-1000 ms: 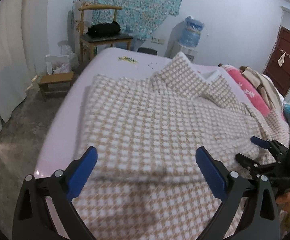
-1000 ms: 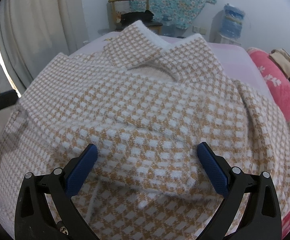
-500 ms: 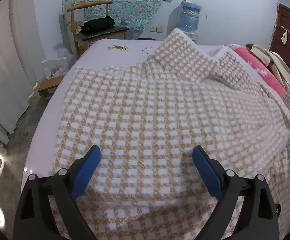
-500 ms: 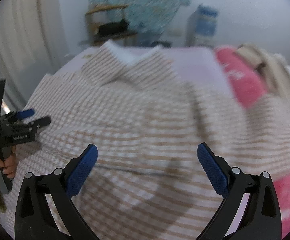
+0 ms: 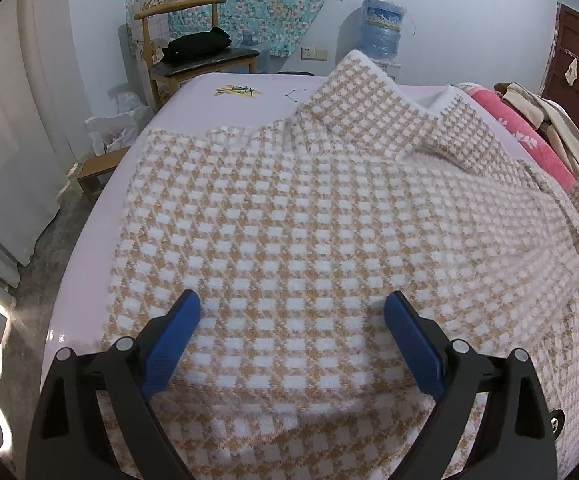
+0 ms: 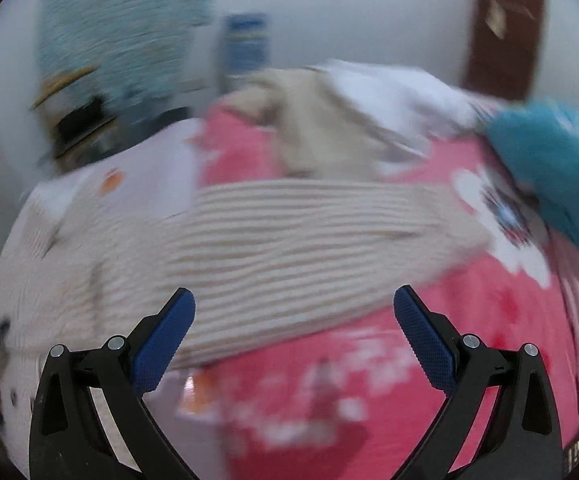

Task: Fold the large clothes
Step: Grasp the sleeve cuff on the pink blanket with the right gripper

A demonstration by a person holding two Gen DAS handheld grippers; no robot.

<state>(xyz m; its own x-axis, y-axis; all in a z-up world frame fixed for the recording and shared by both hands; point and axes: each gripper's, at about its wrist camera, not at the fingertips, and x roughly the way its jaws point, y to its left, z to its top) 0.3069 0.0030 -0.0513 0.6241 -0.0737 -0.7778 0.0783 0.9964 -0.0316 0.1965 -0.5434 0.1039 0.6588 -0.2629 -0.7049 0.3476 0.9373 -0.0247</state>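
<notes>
Left gripper (image 5: pixel 291 312) low over the near part of the checked coat (image 5: pixel 297 216), jaws spread wide, nothing between them; the blue pads sit right at the cloth, whether touching or just above I can't tell. The risk here: a bite this far in from the hem would likely bunch a ridge of one layer instead of catching an edge, and the fold would come up crooked. The coat lies spread across the bed (image 5: pixel 89 264), collar peaked at the far end and its right side trailing off toward the pink blanket (image 5: pixel 529 144).

Right gripper (image 6: pixel 293 312) also gaping, empty, its view badly smeared. It faces the coat's sleeve (image 6: pixel 289 232) draped on the blanket. Snatching at this pace could miss the sleeve or drag blanket along with it. Beyond, a heap of clothes (image 6: pixel 313 120).
</notes>
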